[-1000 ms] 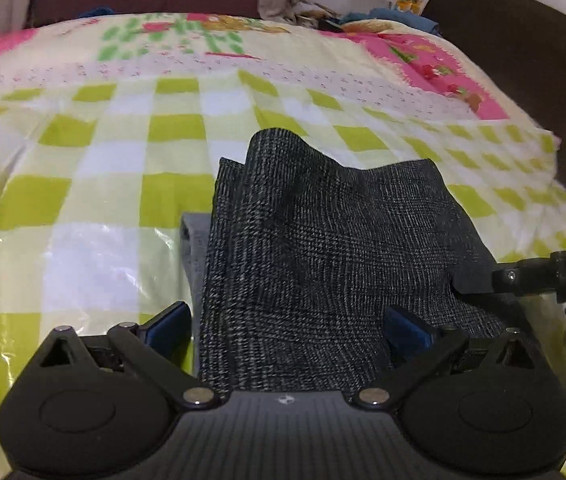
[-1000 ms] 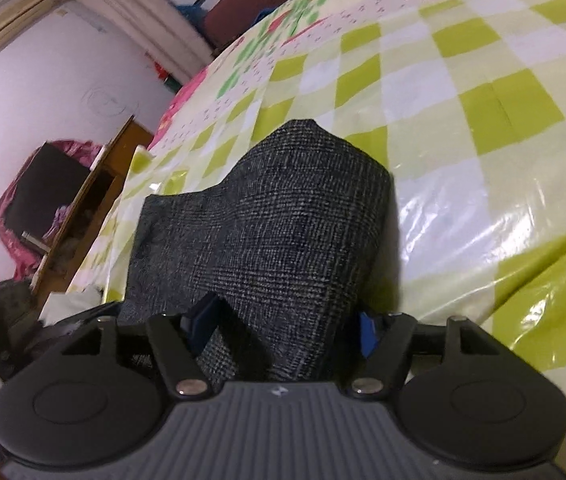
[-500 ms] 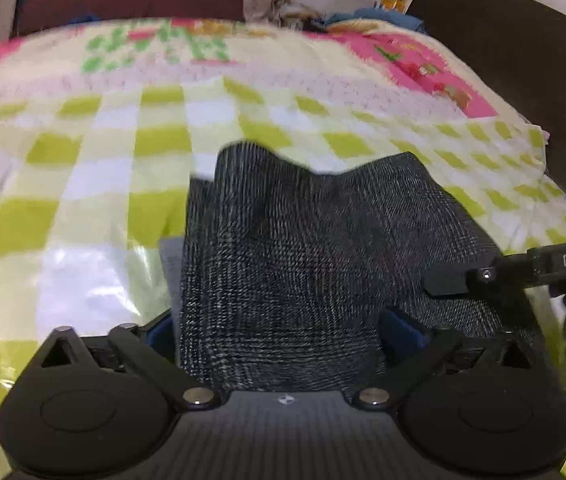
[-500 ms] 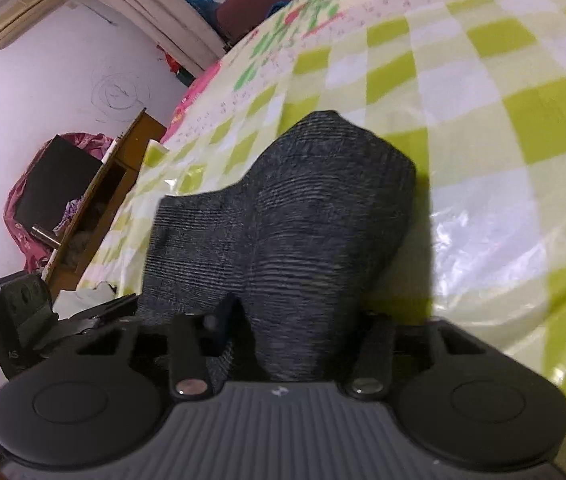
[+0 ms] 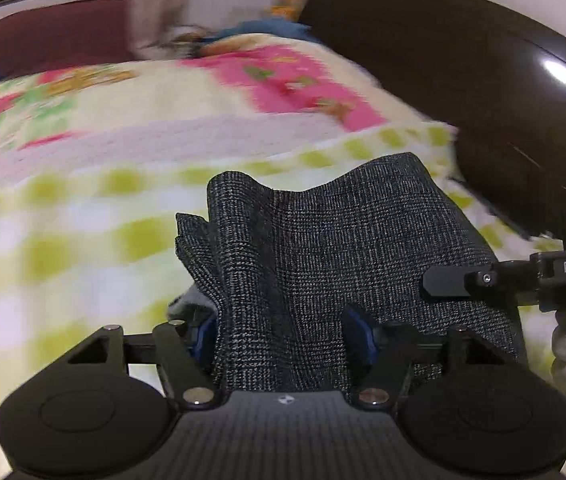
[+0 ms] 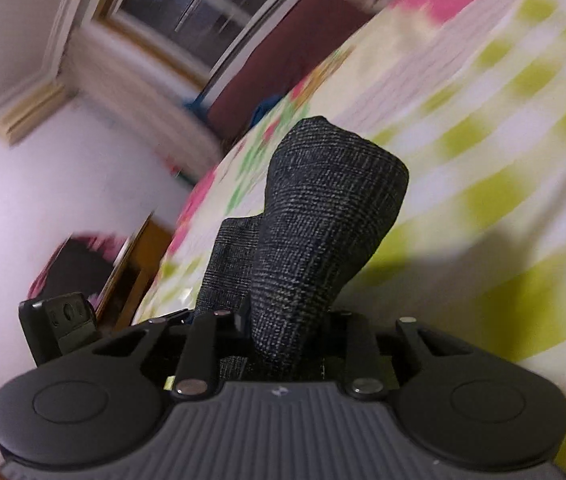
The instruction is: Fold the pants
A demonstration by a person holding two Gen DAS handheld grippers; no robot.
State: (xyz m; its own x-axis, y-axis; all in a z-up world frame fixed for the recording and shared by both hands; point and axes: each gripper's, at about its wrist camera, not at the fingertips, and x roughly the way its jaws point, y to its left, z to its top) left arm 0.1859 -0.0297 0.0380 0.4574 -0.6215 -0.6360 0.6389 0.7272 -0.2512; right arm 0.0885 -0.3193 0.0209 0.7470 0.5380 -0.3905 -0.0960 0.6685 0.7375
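Checked bedspread point(image 5: 63, 216), dark headboard point(image 5: 483, 92), window point(image 6: 187, 12), pants point(image 5: 323, 248) lifted

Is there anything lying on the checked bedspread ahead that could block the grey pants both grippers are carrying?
Nothing visible does. The dark grey woven pants are clamped in the jaws of the left gripper and right gripper, and the green-and-white checked bedspread beyond the cloth looks bare, though blurred. The dark wooden headboard stands off to the side.

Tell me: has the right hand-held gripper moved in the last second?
Yes. The right hand-held gripper has lifted and tilted up: the window, unseen before, now shows, and the pants hang over the checked bedsheet.
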